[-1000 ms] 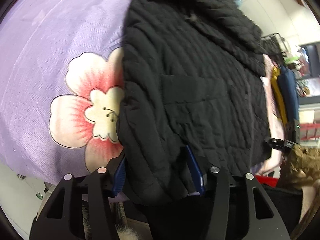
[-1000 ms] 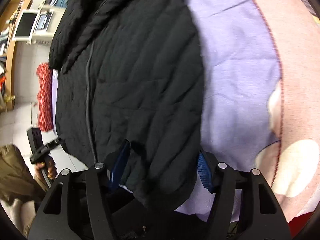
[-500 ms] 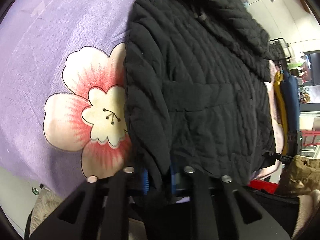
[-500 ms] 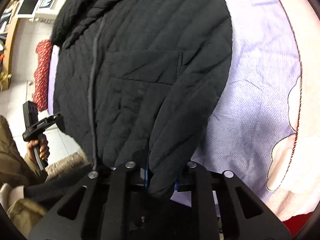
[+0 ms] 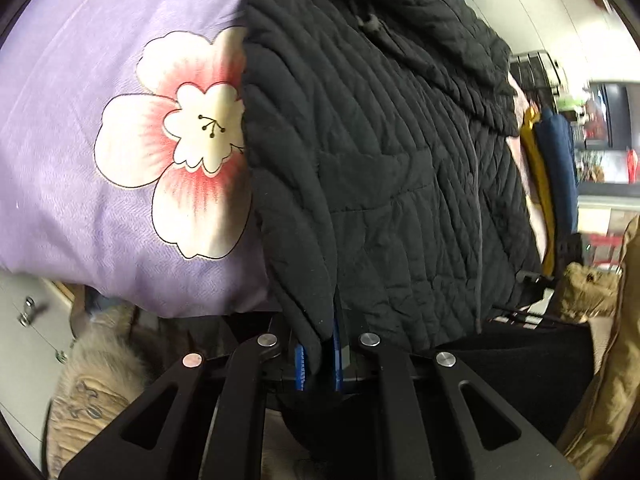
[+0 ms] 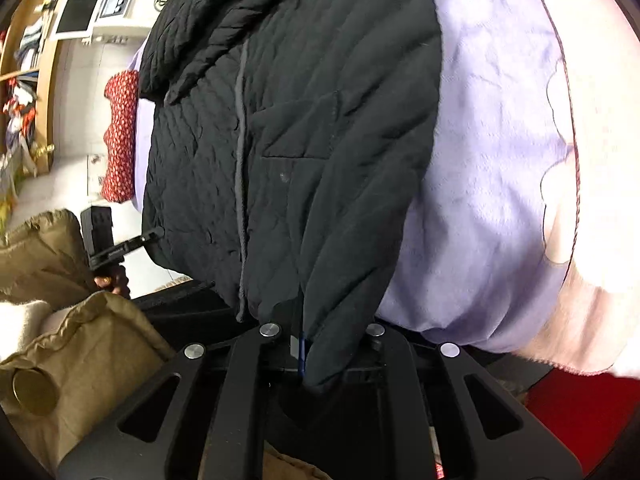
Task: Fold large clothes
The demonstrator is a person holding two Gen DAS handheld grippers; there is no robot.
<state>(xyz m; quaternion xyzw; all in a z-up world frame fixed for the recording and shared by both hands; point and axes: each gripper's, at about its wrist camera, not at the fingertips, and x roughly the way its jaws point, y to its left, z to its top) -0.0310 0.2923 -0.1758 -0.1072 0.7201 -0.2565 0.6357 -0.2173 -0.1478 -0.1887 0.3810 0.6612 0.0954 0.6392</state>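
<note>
My left fingers (image 5: 318, 356) are clamped on the hem of the black jacket (image 5: 380, 160), the blue pads pinching a fold of the quilted cloth between them. My right fingers (image 6: 320, 354) are closing the last bit on the hem's other corner; cloth fills the gap and one blue pad shows beside it, so they have hold of it.

The jacket lies front up on the bed, its hem at the near edge and hanging slightly over it, its collar toward the far edge. A grey zip (image 6: 240, 152) runs up the middle, with a patch pocket (image 6: 300, 128) on each side of it. The sleeves lie folded along the body's sides.

Under the jacket is a purple bedspread (image 5: 80, 80). A pink and cream flower (image 5: 180, 144) printed on it shows just beside the jacket's left side, partly covered by it.

In the right wrist view, my other hand (image 6: 114, 276) grips its handle past the bed's near edge, beside a tan sleeve (image 6: 44, 248). Farther off, a red patterned cloth (image 6: 118, 136) hangs at the bed's left edge.
</note>
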